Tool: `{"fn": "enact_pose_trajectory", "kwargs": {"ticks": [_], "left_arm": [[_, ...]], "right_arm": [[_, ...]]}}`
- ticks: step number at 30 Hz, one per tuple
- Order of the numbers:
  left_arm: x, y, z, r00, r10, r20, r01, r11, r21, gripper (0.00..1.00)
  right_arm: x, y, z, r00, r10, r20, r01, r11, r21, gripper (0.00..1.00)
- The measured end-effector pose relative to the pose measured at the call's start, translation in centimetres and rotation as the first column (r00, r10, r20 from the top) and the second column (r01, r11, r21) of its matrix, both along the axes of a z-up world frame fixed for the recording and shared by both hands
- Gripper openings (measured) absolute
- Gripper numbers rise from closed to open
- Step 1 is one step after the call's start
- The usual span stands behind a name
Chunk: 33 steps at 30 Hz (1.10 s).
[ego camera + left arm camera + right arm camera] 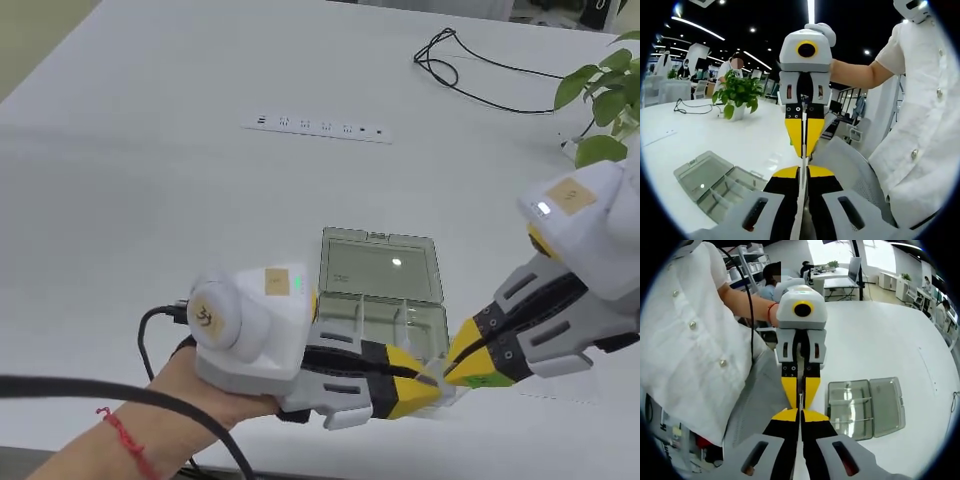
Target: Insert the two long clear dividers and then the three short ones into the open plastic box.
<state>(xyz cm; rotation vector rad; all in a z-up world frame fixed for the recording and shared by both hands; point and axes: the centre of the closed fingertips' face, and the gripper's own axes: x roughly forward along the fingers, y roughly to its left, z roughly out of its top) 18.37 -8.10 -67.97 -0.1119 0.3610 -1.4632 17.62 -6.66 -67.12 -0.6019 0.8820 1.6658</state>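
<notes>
The open clear plastic box (380, 265) lies on the white table, its lid folded flat away from me, with clear dividers standing in its tray (850, 410). Just in front of the box's near right corner my two grippers meet tip to tip. My left gripper (425, 392) comes in from the left and my right gripper (456, 372) from the right. Both are shut on one small clear divider (433, 377), seen edge-on as a thin strip (802, 161) between the yellow tips. The box (715, 182) lies below and left of the tips.
A white power strip (318, 127) lies mid-table, a black looped cable (470, 70) at the far right, and a potted plant (605, 100) by the right edge. The table's near edge runs just under my left hand. Seated people are in the background.
</notes>
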Motion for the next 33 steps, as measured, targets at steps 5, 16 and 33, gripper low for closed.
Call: {"fn": "enact_pose_trajectory", "kwargs": {"ticks": [5, 16, 33], "left_arm": [[0.3, 0.5, -0.3, 1.0, 0.024, 0.005, -0.024, 1.0, 0.01, 0.06], [1.4, 2.1, -0.8, 0.996, 0.088, 0.018, -0.089, 0.995, 0.033, 0.17], [3.2, 5.2, -2.6, 0.982, 0.181, 0.052, -0.186, 0.977, 0.101, 0.49]], "right_arm": [[0.0, 0.1, 0.0, 1.0, -0.002, 0.002, 0.002, 1.0, 0.004, 0.03], [0.9, 0.6, 0.3, 0.999, -0.026, 0.022, 0.025, 0.999, 0.023, 0.03], [3.2, 1.5, 0.3, 0.994, -0.093, 0.065, 0.089, 0.994, 0.056, 0.03]]}}
